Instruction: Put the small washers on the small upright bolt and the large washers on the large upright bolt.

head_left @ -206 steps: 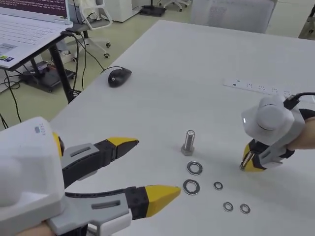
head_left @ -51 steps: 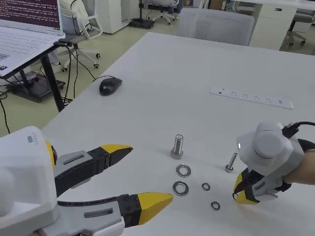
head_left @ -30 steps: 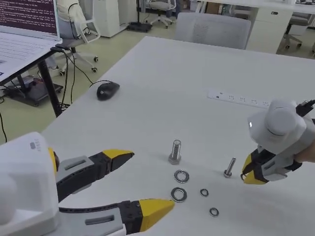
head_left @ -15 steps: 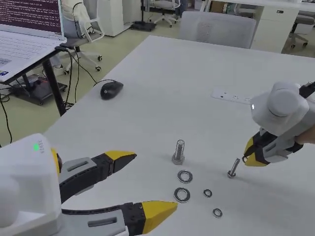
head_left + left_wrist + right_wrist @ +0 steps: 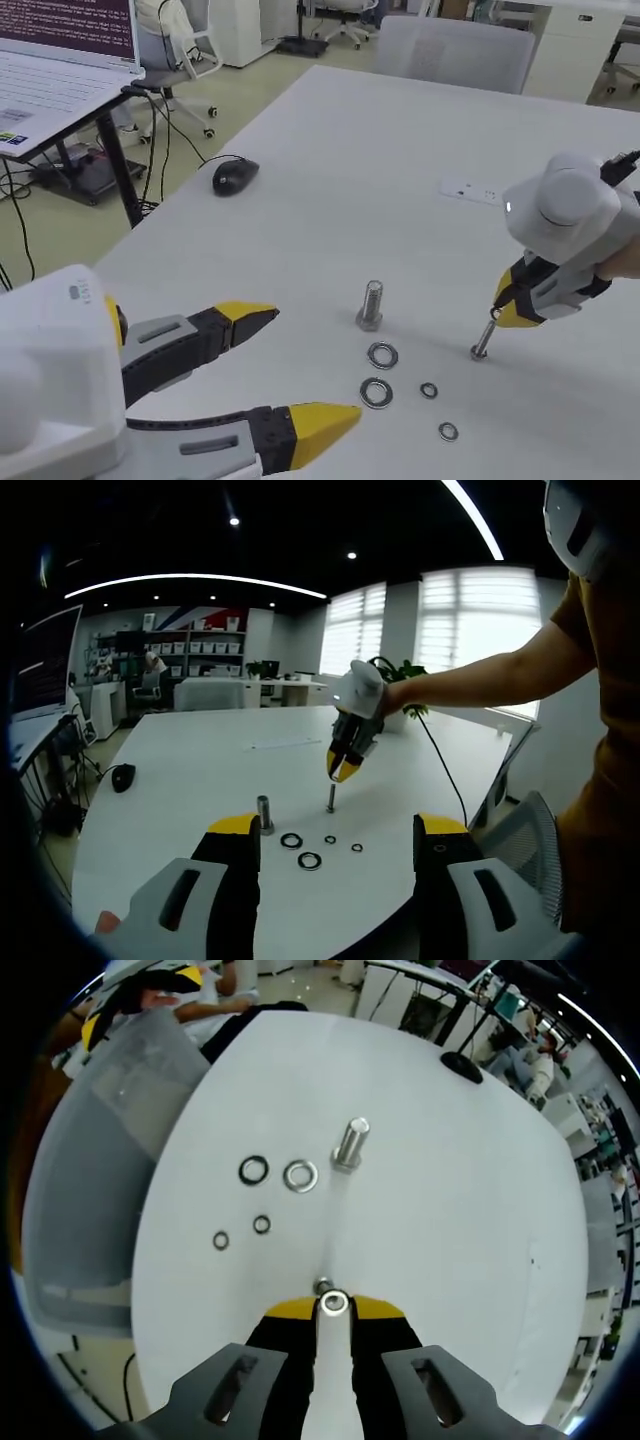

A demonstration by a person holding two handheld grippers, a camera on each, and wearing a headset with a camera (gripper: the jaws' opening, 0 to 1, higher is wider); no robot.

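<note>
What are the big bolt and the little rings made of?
Big bolt: probably steel, silvery grey, with glints on its threads. Rings: likely the same kind of metal, thin, flat and shiny. Which metal exactly can't be told by looking.

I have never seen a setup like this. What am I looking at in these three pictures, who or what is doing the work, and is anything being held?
There is no robot here: a person holds a two-jaw gripper in each hand. The head view comes from a headset camera looking down at the white table. Each round picture comes from a camera riding on one gripper, looking along its yellow-tipped jaws.

The left gripper hangs open in the foreground, holding nothing. The right gripper pinches a small washer right at the top of the small bolt, which stands upright. The large bolt stands upright too, with nothing on it.

On the table lie two large washers and two small washers. Farther off are a mouse and a power strip.
</note>
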